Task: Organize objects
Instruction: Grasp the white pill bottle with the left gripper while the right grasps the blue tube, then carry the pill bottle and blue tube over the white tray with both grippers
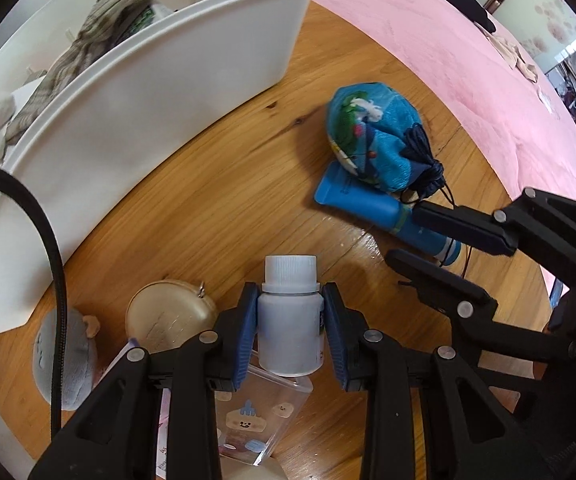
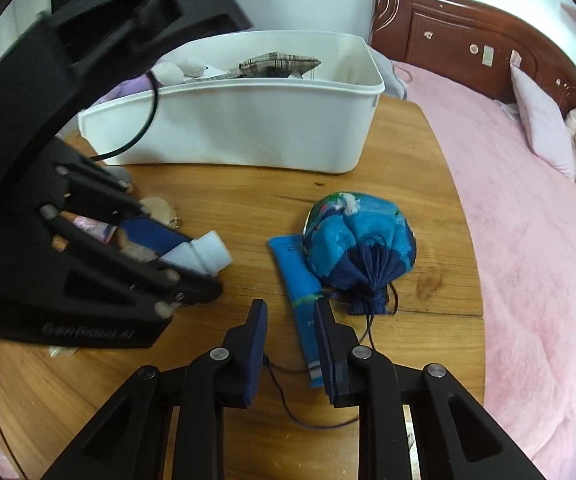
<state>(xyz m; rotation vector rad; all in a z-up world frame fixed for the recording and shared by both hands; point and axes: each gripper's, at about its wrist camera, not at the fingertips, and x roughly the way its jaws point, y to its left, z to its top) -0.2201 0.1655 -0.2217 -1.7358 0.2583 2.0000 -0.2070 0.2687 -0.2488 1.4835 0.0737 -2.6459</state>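
A white bottle (image 1: 290, 320) is clamped at its shoulders between the pads of the left claw (image 1: 290, 334), above a clear box (image 1: 256, 420) on the worktop (image 1: 216, 208). The right claw (image 2: 290, 344) is set part-open around a blue tube (image 2: 302, 296); its right pad lies against the tube, while the left pad is seen clear of it, so nothing is gripped yet. The tube's far end is pinned under a blue drawstring pouch (image 2: 360, 236), whose cord (image 2: 288, 404) trails between the jaws. If the tube were lifted, the pouch could be dragged or the cord snagged. The smooth bottle could be lost on the way to the white bin (image 2: 248, 128).
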